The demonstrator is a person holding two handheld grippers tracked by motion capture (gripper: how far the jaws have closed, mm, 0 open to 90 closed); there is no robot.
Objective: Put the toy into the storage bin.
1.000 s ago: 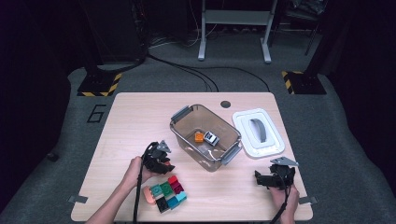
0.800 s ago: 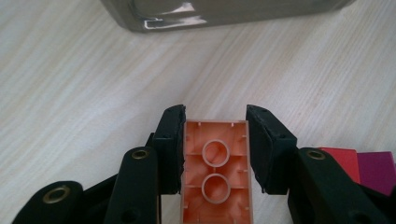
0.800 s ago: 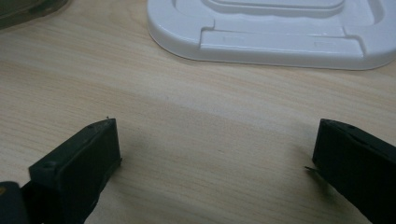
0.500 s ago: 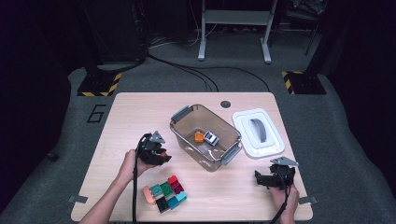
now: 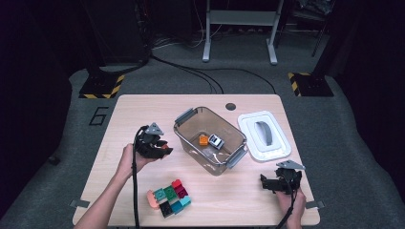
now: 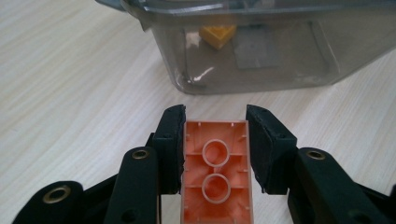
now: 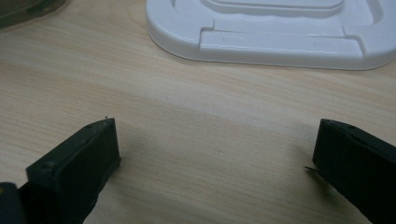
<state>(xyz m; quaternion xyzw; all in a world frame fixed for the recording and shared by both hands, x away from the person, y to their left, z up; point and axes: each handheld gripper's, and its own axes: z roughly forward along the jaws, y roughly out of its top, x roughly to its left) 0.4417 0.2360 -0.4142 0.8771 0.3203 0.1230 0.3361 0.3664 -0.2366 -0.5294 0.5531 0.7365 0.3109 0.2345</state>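
The brick point(image 6: 216, 172), small, light, stiff plastic with slick sides, takes best across its two long flat walls. The left gripper point(image 6: 215, 135) has its jaws clamped on exactly those, holding it above the surface point(image 5: 143, 109), just short of the bin point(image 5: 210, 140). The right gripper point(image 7: 215, 154) rests low with jaws wide apart, empty, before the lid point(image 7: 280, 28).
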